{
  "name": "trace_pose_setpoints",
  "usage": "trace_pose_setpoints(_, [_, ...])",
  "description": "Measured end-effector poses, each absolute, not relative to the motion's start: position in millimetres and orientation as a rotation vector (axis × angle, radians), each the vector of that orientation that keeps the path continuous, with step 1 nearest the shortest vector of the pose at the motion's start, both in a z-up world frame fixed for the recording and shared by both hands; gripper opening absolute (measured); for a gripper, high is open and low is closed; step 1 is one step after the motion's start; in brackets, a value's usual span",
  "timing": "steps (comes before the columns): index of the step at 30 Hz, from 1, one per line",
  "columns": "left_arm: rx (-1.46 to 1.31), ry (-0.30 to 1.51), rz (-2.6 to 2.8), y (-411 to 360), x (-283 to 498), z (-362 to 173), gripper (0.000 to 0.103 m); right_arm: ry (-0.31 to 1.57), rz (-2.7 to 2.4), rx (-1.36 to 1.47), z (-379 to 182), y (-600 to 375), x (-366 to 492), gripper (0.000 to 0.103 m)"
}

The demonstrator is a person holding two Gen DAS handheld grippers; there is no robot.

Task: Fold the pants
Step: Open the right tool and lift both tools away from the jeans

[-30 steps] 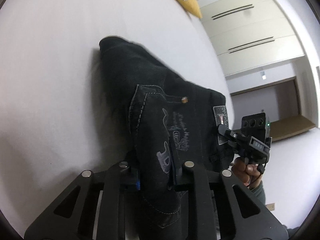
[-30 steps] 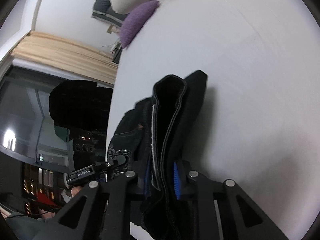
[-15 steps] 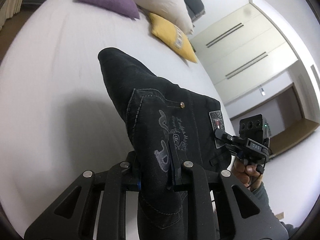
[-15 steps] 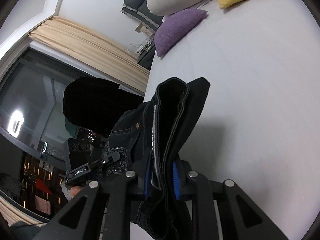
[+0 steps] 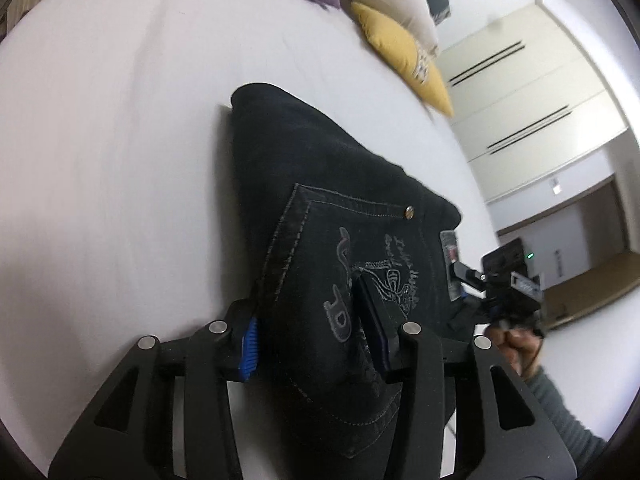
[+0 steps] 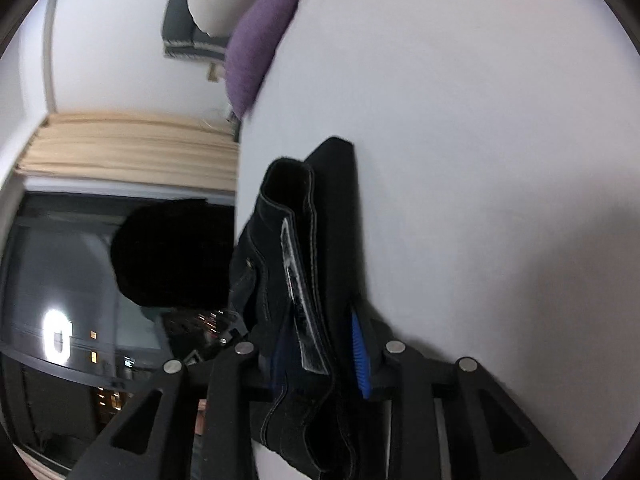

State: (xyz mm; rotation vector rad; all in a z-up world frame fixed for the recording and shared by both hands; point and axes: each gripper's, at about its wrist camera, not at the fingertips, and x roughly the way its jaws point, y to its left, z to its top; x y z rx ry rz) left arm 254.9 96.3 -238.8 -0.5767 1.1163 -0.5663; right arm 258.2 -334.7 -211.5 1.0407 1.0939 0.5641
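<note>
Two handheld grippers are releasing the folded black denim pants (image 5: 340, 208) onto the white bed sheet (image 5: 100, 200). The step in hand appears to be set-down after a fold: the far folded edge rests on the sheet, the near end lies between the fingers. The left gripper (image 5: 312, 320) is opening, with a visible gap at its left blue pad (image 5: 249, 338). The right gripper (image 6: 320, 348) is also opening around the waistband stack; pad contact there cannot be confirmed. The next move likely calls for withdrawing both grippers without dragging the layers. No containers are visible; a yellow cushion (image 5: 400, 56) lies far right.
</note>
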Motion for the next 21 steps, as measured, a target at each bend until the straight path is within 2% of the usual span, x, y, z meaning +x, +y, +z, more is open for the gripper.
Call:
trace_pose_setpoints(3, [-0.549,1.105,-0.512,106,243,-226,0.05,1.041,0.502,1.073,-203,-352,246,0.042])
trace_pose_setpoints(5, [-0.505,1.038,-0.443,112,232,-205,0.069,0.964,0.432,1.099,-191,-372,227,0.055])
trace_pose_setpoints(8, [-0.376,0.898,-0.356,117,195,-157,0.083,0.903,0.345,1.001,-161,-384,190,0.055])
trace_pose_setpoints(11, [-0.177,0.667,-0.253,96,141,-90,0.091,0.84,0.296,0.843,-121,-374,149,0.056])
trace_pose_setpoints(13, [-0.031,0.479,-0.183,77,91,-48,0.103,0.759,0.269,0.749,-84,-360,121,0.059])
trace_pose_setpoints(15, [0.084,0.316,-0.104,58,45,-15,0.103,0.658,0.24,0.657,-44,-342,90,0.07])
trace_pose_setpoints(17, [0.163,0.2,-0.054,40,5,13,0.103,0.563,0.202,0.577,-9,-329,73,0.085])
trace_pose_setpoints(18, [0.182,0.168,-0.046,28,-7,27,0.103,0.497,0.184,0.533,13,-320,58,0.089])
trace_pose_setpoints(19, [0.188,0.148,-0.046,25,-22,39,0.103,0.421,0.159,0.482,38,-312,41,0.099])
trace_pose_setpoints(20, [0.179,0.129,-0.048,21,-36,54,0.103,0.363,0.133,0.444,56,-305,28,0.103])
trace_pose_setpoints(21, [0.163,0.113,-0.047,21,-49,66,0.103,0.286,0.107,0.397,77,-298,11,0.103])
